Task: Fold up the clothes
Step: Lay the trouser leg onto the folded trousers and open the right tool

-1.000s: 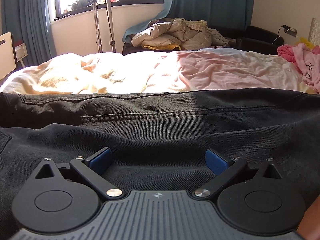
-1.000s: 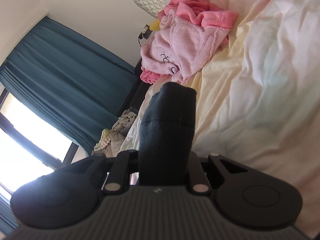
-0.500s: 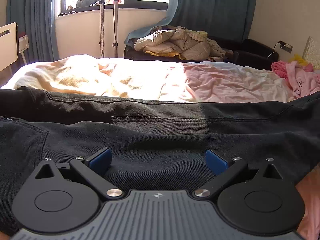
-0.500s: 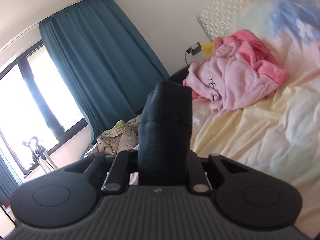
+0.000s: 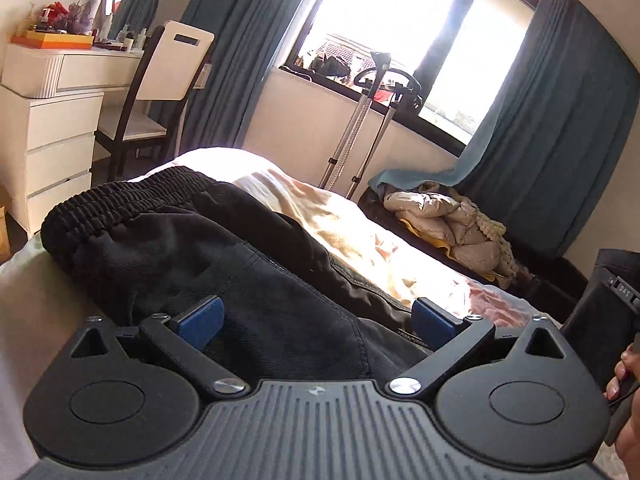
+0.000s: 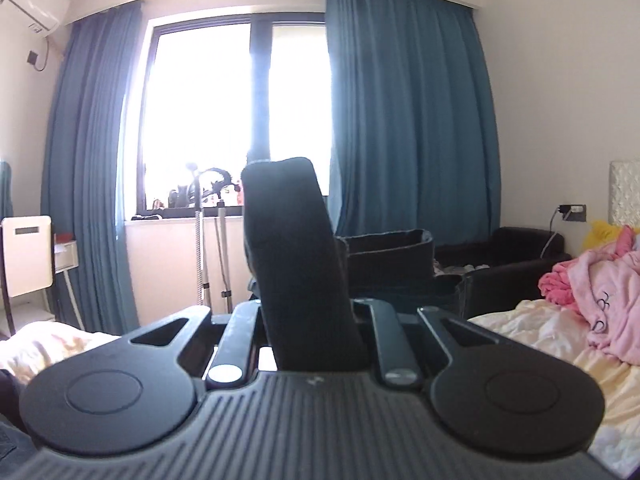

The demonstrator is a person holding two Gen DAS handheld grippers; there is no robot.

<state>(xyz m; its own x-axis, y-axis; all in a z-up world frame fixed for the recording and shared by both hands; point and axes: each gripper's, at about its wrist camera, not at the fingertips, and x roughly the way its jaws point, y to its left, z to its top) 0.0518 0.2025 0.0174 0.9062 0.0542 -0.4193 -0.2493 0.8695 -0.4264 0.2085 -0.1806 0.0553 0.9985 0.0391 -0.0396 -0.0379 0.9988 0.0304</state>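
Note:
Black trousers [image 5: 224, 256] with an elastic waistband [image 5: 120, 196] lie across the bed [image 5: 360, 240], waistband at the left. My left gripper [image 5: 316, 318] is open, its blue pads [image 5: 202, 320] spread just above the trouser cloth, holding nothing. My right gripper [image 6: 310, 320] is shut on a fold of the black trousers [image 6: 296, 256], which sticks up between its fingers, lifted above the bed [image 6: 532, 328]. The right gripper's body shows at the right edge of the left wrist view [image 5: 604, 312].
A white dresser [image 5: 48, 128] and chair [image 5: 160, 80] stand left of the bed. A garment steamer stand [image 5: 364, 120] is by the window. A dark sofa holds a beige jacket [image 5: 444, 224]. A pink robe [image 6: 600, 292] lies at the bed's right.
The left gripper has swung left, now facing the waistband and dresser. The right gripper has rotated and levelled with the cloth still in it, now facing the window.

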